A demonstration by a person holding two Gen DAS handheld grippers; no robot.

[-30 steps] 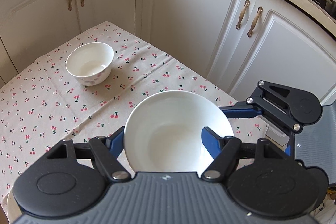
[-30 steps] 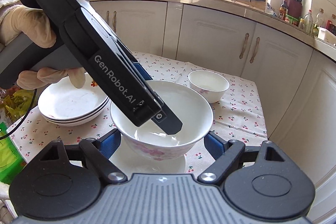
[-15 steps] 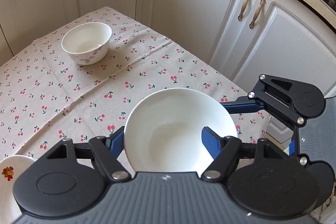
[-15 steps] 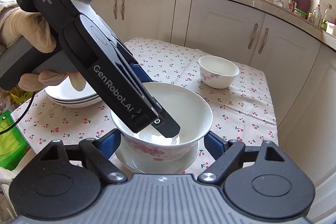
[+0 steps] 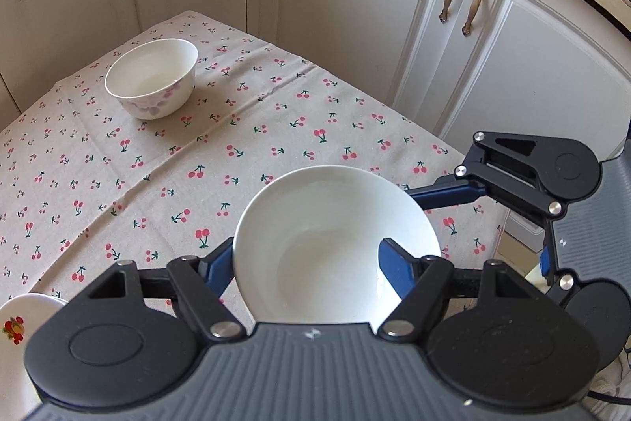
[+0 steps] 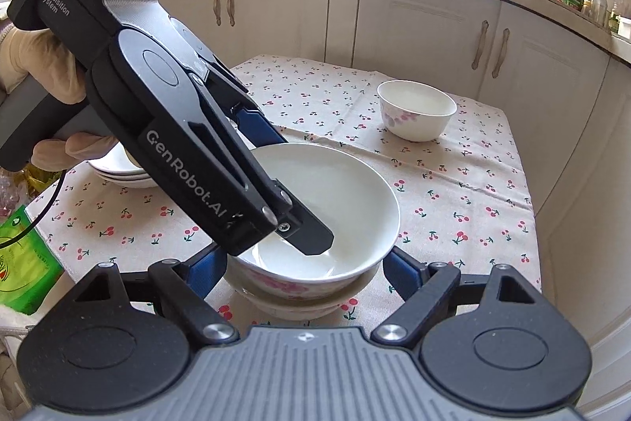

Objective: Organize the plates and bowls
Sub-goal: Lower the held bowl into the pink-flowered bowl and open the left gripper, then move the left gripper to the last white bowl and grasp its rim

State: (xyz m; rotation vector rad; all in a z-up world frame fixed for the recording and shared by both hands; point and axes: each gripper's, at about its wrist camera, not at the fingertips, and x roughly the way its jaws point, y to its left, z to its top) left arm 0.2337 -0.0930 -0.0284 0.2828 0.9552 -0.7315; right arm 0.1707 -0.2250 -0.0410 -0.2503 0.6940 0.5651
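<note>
1. So far, we count one pile made: a stack of plates (image 6: 118, 170) sits at the left edge of the tabletop (image 6: 493, 160) in the right wrist view, partly hidden behind the tool.
2. We hold the large flowered bowl (image 5: 335, 243) in the left gripper (image 5: 307, 261). Its jaws are narrow and pinch the bowl's wall, one finger down inside and the other outside the rim. A gloved hand (image 6: 47, 66) carries that tool.
3. We see this bowl near the near edge of the tabletop, directly over a shallow white dish (image 6: 307, 306). It looks seated in the dish or very nearly so; we cannot tell whether its full weight is down.
4. We keep the right gripper (image 6: 305, 271) wide, with a blue pad on each side of the bowl and dish. We see no pad pressing on either, so we judge that it grips nothing.
5. We find the small flowered bowl (image 5: 152, 77) alone near the far corner of the tabletop, well apart from everything else. It is not yet sorted.
6. We also note a fruit-printed plate (image 5: 19, 318) at the lower left of the left wrist view; whether it belongs to the stack we cannot tell.
7. We judge the job past halfway. What is left is releasing the large bowl and then bringing the small bowl in to nest with it.
</note>
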